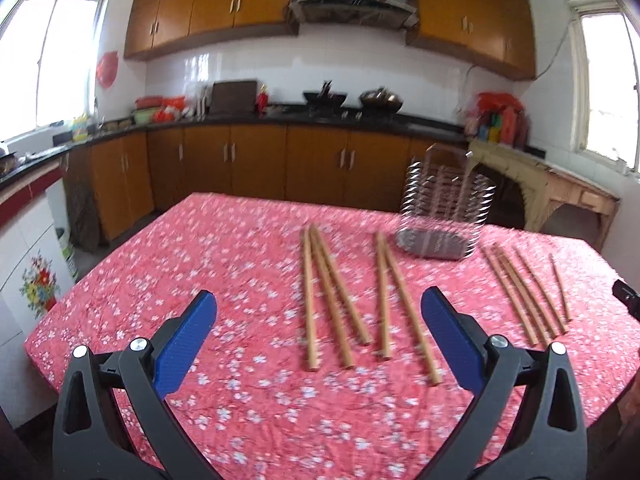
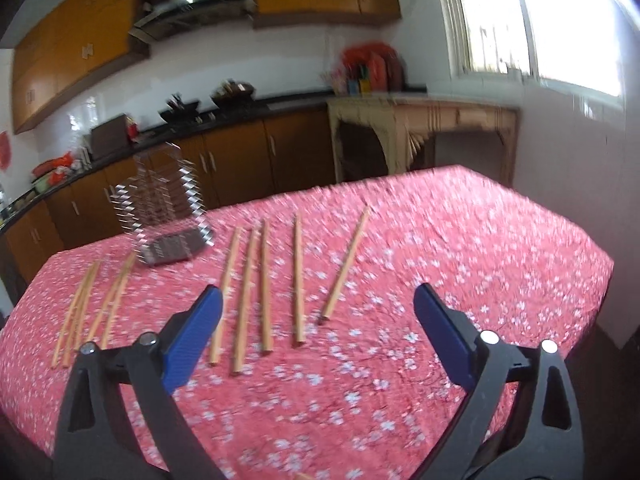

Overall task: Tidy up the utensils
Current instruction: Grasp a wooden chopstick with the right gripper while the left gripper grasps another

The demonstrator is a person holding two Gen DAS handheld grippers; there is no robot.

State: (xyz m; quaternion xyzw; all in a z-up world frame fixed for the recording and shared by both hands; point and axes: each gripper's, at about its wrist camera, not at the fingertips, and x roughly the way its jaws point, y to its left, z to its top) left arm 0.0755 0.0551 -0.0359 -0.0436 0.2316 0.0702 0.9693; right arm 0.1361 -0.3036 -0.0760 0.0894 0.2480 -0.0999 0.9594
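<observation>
Both grippers, left gripper (image 1: 319, 308) and right gripper (image 2: 318, 304), spread wide and empty above the table (image 1: 120, 300).

Chopsticks (image 1: 344, 300) lie loose in two groups on the cloth, well short of the wire holder (image 1: 444, 216) standing beyond them. Advice: come down low over one stick, close across its middle, keep neighbours clear. Motion blur smears the holder's bars; its contents cannot be made out.
</observation>
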